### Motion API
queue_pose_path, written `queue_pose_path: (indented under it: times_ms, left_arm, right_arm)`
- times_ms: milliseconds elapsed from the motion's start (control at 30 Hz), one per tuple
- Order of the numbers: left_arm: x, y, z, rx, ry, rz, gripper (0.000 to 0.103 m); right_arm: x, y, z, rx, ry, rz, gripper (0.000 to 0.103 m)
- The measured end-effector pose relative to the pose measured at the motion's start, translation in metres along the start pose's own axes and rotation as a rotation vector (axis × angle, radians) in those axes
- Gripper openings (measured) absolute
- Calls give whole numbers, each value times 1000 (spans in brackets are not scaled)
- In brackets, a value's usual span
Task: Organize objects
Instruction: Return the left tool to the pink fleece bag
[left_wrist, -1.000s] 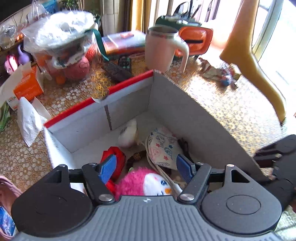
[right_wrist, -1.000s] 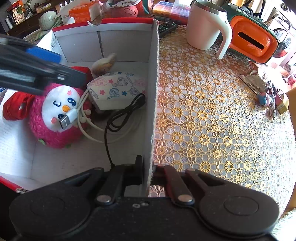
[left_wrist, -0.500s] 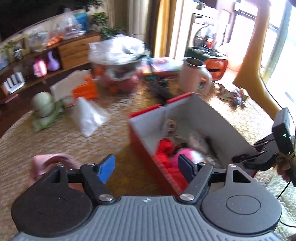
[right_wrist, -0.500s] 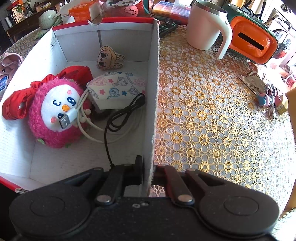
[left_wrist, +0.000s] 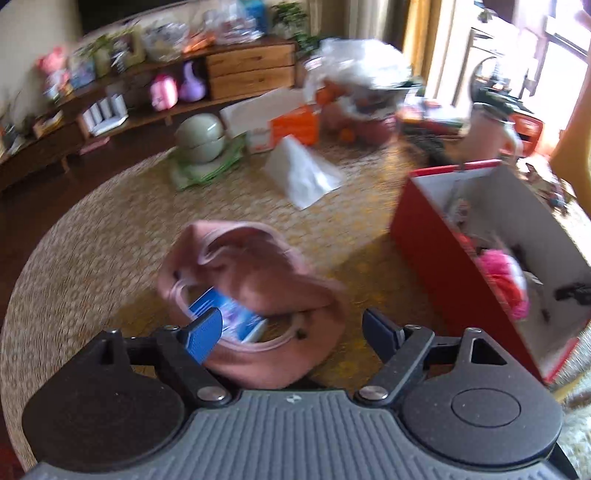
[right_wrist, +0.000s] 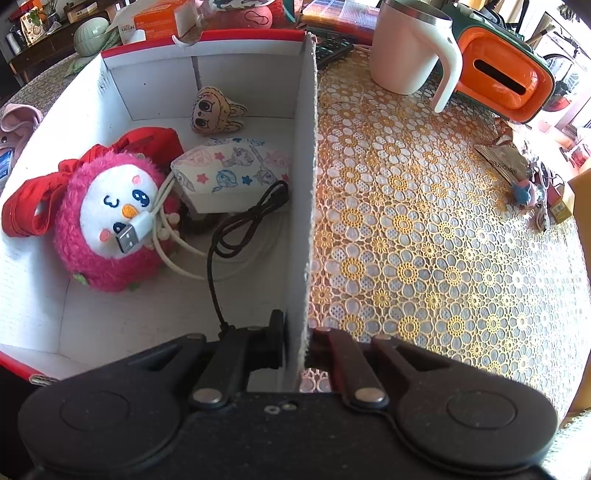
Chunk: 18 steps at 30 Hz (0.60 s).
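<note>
Lace-covered tabletop (right_wrist: 424, 229), cluttered. Red box (right_wrist: 306, 177) at 12 o'clock, long axis running away; right gripper (right_wrist: 295, 343) fingers clamped on its wall. Left gripper (left_wrist: 291, 328) fingers apart over pink pouch (left_wrist: 255, 280). Orange carton (right_wrist: 159, 18) marked "KAIXIN".

1. Your left wrist view is smeared by motion blur; only the fingers (left_wrist: 207, 328) look sharp.
2. Your right wrist view is crisp.
3. Daylight blows out both views around 1 to 2 o'clock.
4. Fisheye bends the tabletop (right_wrist: 424, 221) edges.
</note>
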<state>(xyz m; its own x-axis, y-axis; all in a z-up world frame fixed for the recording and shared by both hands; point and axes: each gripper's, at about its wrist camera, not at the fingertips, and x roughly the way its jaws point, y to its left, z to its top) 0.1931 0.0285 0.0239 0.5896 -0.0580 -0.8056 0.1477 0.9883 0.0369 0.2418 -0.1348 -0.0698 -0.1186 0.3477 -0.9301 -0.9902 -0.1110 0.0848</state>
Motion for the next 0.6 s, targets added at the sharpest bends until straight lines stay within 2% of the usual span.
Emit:
queue_pose_path:
  times_ms: [200,433,600]
  left_arm:
    - [39,36,-9,-135,60,59,83]
    - [76,66,-18,-325,95,36,83]
    - [95,75,-23,-391,122,22,82]
  right_arm:
    - [0,2,-1,-3,4,-7,5]
    - [0,2,-1,-9,7,-11,5]
    - [1,3,-1,-13,11,-15,5]
